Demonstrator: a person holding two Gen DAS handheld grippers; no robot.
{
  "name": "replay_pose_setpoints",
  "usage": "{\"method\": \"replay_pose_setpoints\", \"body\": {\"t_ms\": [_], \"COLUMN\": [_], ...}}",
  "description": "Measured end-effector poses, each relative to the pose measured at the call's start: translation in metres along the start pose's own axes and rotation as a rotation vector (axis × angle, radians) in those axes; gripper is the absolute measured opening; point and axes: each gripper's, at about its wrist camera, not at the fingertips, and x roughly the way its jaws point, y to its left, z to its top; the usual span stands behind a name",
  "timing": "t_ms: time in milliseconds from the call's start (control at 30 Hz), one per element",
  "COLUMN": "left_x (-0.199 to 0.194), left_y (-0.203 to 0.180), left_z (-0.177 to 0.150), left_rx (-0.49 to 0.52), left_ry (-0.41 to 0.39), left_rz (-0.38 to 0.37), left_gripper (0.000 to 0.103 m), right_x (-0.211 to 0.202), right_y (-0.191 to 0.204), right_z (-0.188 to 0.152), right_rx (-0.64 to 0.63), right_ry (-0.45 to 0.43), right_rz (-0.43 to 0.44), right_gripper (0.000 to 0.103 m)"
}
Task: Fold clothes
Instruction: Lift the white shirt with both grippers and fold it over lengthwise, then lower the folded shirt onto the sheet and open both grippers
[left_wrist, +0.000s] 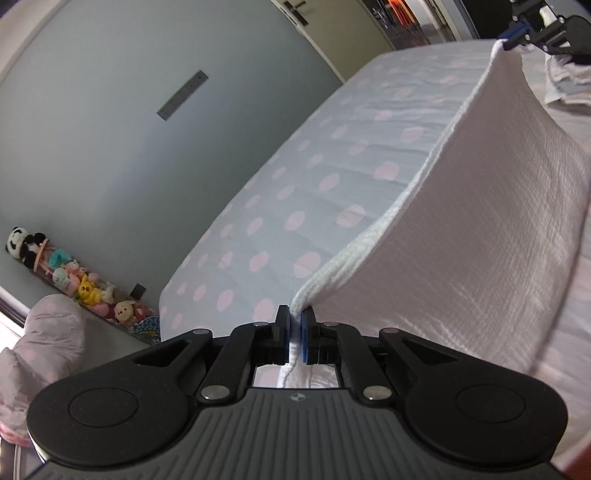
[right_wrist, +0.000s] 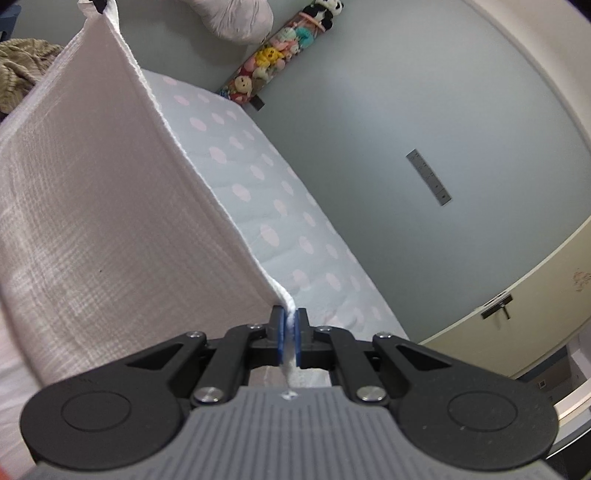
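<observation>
A white, crinkled cloth (left_wrist: 480, 206) hangs stretched in the air above the bed, its thick layered top edge running between my two grippers. My left gripper (left_wrist: 295, 321) is shut on one corner of that edge. My right gripper (right_wrist: 291, 321) is shut on the other corner, and it also shows far off at the top right of the left wrist view (left_wrist: 517, 35). In the right wrist view the cloth (right_wrist: 96, 206) fills the left half, sagging down toward the bed. Its lower part is hidden below the frames.
The bed (left_wrist: 295, 192) has a pale blue sheet with pink dots. A row of plush toys (left_wrist: 81, 284) lies on the floor by the wall. A stack of folded clothes (left_wrist: 565, 81) and an olive knit garment (right_wrist: 22, 70) lie on the bed. A dotted pillow (left_wrist: 48, 343) sits nearby.
</observation>
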Motion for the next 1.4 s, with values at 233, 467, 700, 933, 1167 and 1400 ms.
{"method": "replay_pose_setpoints", "body": {"t_ms": [233,467,700,933,1167,1400], "left_x": [0.094,0.196,0.273,0.317,0.319,0.298], "left_y": [0.019,0.017,0.003,-0.009,-0.01,0.017], "left_z": [0.005,-0.008,-0.025,-0.038,-0.048,-0.062], "left_rx": [-0.013,-0.04,-0.07,-0.098,-0.139,-0.215], "left_ry": [0.07,0.163,0.221,0.253,0.244,0.274], "left_rz": [-0.063,-0.15,-0.204,-0.243,-0.227,-0.103], "left_gripper": [0.004,0.004,0.004,0.004,0.014,0.016], "right_x": [0.099,0.203,0.283,0.326,0.346,0.316], "right_y": [-0.008,0.009,0.042,0.051,0.039,0.017], "right_z": [0.006,-0.006,-0.029,-0.044,-0.051,-0.071], "right_rx": [0.009,0.052,0.069,0.11,0.196,0.339], "right_ry": [0.053,0.123,0.196,0.228,0.239,0.302], "right_rz": [0.061,0.133,0.201,0.236,0.232,0.182], "right_gripper": [0.006,0.006,0.006,0.007,0.023,0.023]}}
